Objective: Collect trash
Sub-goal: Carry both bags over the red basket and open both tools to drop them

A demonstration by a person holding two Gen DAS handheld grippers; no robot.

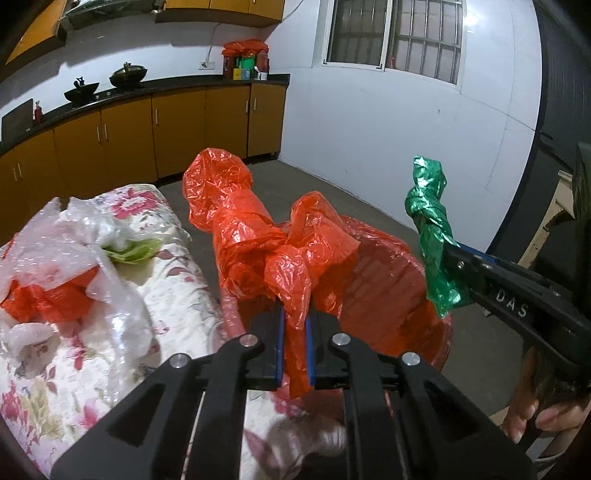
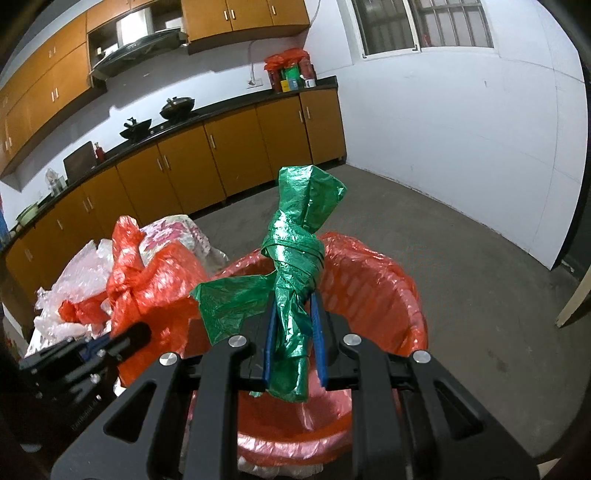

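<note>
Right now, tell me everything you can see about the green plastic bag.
The green plastic bag is thin, shiny, crinkled film, twisted into a rope and knotted midway, with a loose flap at its left. It stands roughly upright, pinched between the blue pads of the right tool, above the red-lined trash bin.

A black countertop (image 2: 229,107) runs along the wall above brown cabinets (image 2: 236,155), carrying two dark woks (image 2: 176,107) side by side and, at its far end, a cluster of jars and boxes (image 2: 291,74) under red plastic. More brown cabinets (image 2: 243,14) hang above beside a range hood (image 2: 136,51). A barred window (image 1: 395,33) sits in the white wall (image 1: 388,129) over a grey concrete floor (image 2: 461,258).
</note>
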